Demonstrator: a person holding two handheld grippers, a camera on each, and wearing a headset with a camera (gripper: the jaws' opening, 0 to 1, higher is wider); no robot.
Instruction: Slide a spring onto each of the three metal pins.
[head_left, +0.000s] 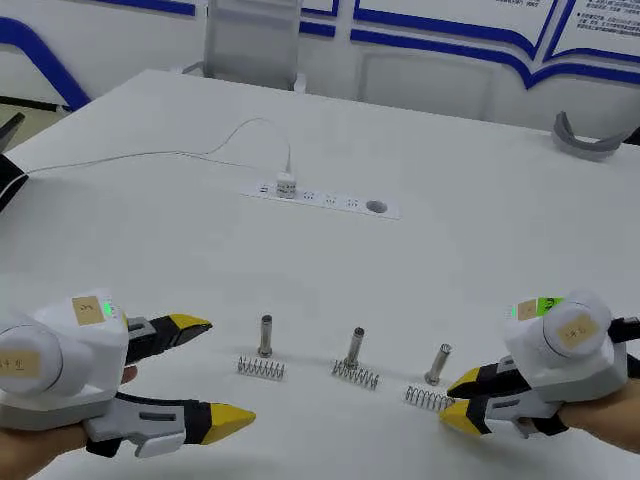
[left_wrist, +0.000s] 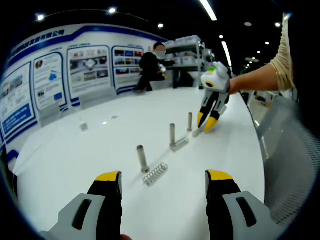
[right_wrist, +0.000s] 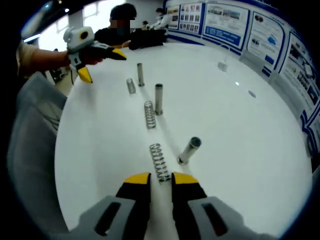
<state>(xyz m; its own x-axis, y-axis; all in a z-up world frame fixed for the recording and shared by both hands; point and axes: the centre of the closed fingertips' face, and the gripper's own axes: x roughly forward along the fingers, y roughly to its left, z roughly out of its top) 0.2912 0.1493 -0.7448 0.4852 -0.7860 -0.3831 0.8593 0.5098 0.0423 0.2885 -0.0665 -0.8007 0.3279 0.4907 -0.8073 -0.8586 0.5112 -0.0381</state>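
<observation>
Left gripper (head_left: 226, 369) jaws wide apart, empty; right gripper (head_left: 458, 399) jaws narrowly parted, gripping nothing, tips at the end of the rightmost spring (head_left: 428, 398), lying on the table (head_left: 480, 250) beside its pin (head_left: 438, 363).

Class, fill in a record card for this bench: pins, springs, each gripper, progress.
Pins: left pin, middle pin, right pin, standing in a row on the table
Springs: left spring, middle spring, right spring, each lying flat beside its pin
Left gripper: open wide, clear of the parts
Right gripper: narrowly open, tips at the right spring's end
Progress: no spring on a pin yet
</observation>
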